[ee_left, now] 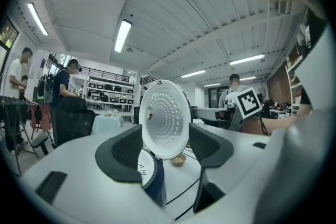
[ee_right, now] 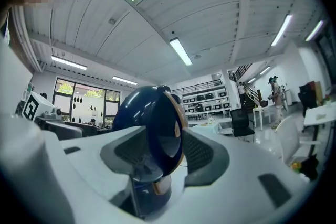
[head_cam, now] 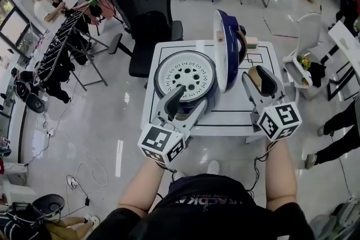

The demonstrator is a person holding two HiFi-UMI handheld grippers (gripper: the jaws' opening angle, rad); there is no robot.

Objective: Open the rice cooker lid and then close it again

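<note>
On the white table (head_cam: 236, 116), the rice cooker (head_cam: 210, 96) is standing with its lid (head_cam: 233, 36) fully raised. The lid is standing upright on its hinge at the right side of the cooker as the head view shows it. Its outer shell is dark blue and glossy with a tan band along the edge. Its inner face is carrying a round white plate (ee_left: 164, 118) with rings of small holes and a small knob near its left edge.

The cooker body is dark blue and round. A flat white disc (head_cam: 185, 75) with a ring of holes is filling the open top of the cooker. Whether anything is lying under the disc cannot be told. A small tan bowl (ee_left: 178, 160) is sitting on the table beyond the cooker; its contents cannot be made out.

The left gripper (head_cam: 189, 103) is pointing level at the near front of the cooker. Its jaws are standing wide apart and are holding nothing. In the left gripper view the lid's white plate is showing in the gap, beyond the pads and clear of them.

The right gripper (head_cam: 261, 78) is hovering just right of the cooker, near the lid's blue shell. Its jaws are likewise standing apart. In the right gripper view the lid is appearing edge-on in the gap, and neither pad is pressing on it.
</note>
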